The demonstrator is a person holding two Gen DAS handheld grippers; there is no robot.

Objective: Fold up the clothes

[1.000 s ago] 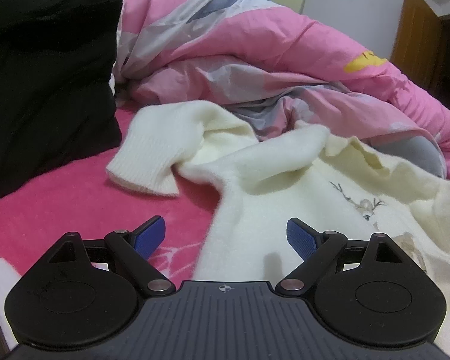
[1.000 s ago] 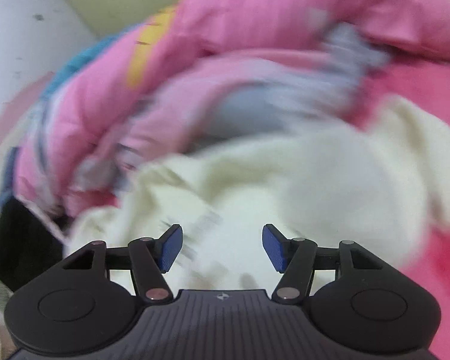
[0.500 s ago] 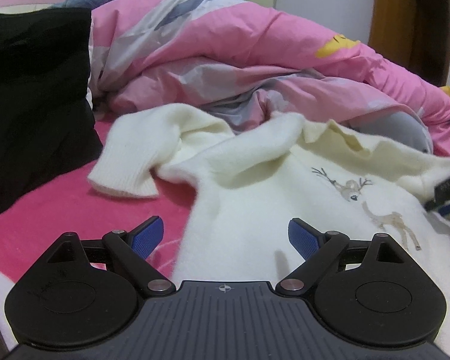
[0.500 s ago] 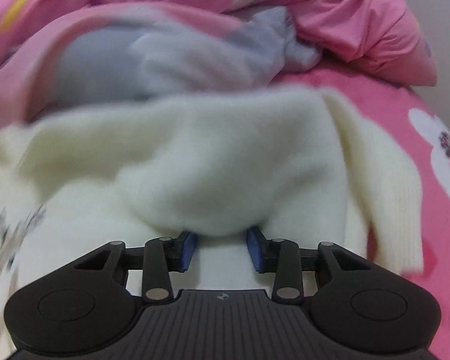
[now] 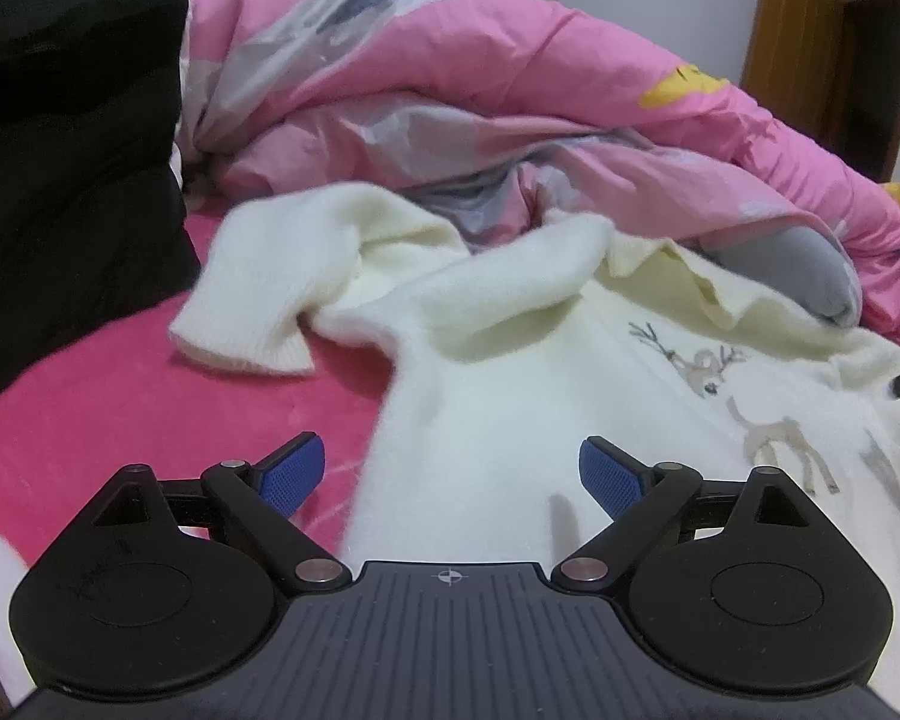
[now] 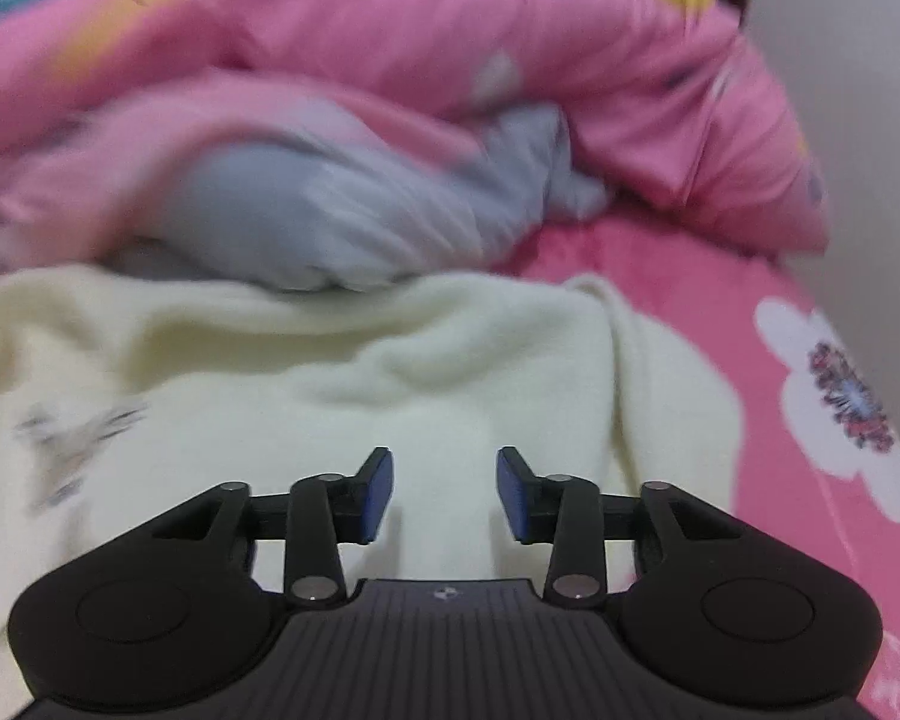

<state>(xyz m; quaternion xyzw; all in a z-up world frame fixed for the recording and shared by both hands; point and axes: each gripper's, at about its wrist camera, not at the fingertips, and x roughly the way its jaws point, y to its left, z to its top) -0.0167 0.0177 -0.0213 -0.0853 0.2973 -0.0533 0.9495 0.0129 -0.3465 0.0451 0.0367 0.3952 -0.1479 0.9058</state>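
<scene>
Sweater (image 5: pixel 510 396) lies dead ahead of both tools, spread L-R; L gripper (image 5: pixel 450 474) wide, empty; R gripper (image 6: pixel 444 492) half-open, empty, over cloth.

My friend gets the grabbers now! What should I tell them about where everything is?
Left gripper: open, holding nothing, over the sweater's edge.
Right gripper: partly open, holding nothing, over the sweater.
The cream sweater lies face up on the pink bedsheet, one sleeve bunched beside the black cloth, the quilt behind it.
Done: no neat fold shows.
Left: straighten the sleeves, then fold.
</scene>
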